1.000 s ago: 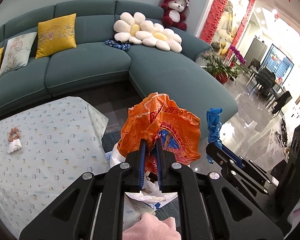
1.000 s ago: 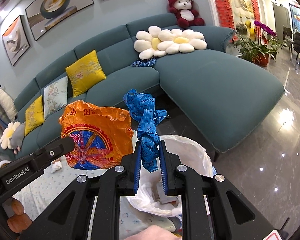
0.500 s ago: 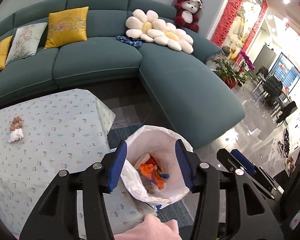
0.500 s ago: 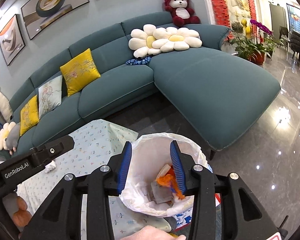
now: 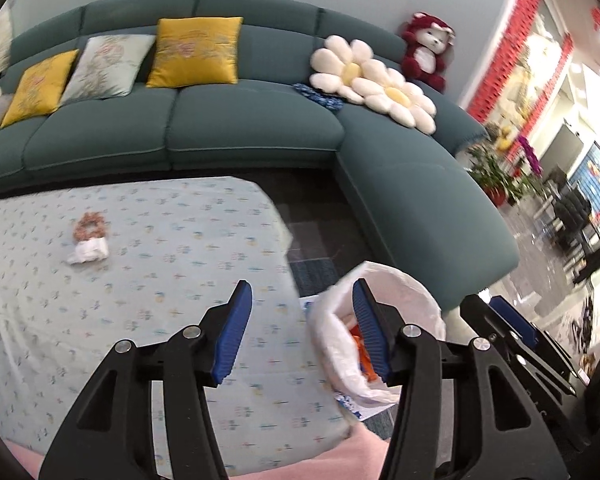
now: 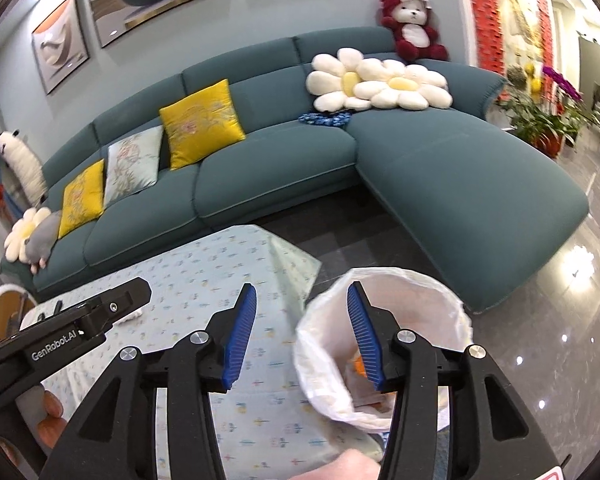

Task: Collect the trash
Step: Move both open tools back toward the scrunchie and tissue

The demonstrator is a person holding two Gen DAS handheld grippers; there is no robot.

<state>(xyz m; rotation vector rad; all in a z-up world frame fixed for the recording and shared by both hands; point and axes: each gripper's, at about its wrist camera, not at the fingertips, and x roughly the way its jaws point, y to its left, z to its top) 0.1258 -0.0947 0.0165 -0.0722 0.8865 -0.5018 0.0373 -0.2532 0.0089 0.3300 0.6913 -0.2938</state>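
Now both hand-held grippers, left (image 5: 298, 332) and right (image 6: 300, 334), hang empty, the right's jaws opening, beside the bin bag (image 6: 396, 288), presumably freed for the tissue (image 5: 88, 251).

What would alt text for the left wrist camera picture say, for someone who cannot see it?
The left gripper, jaws apart and empty, points over a table under a pale patterned tablecloth, with a white-lined trash bin holding orange scraps at the table's right edge. A crumpled tissue and a pinkish scrunchie lie on the cloth; a teal sofa curves behind.
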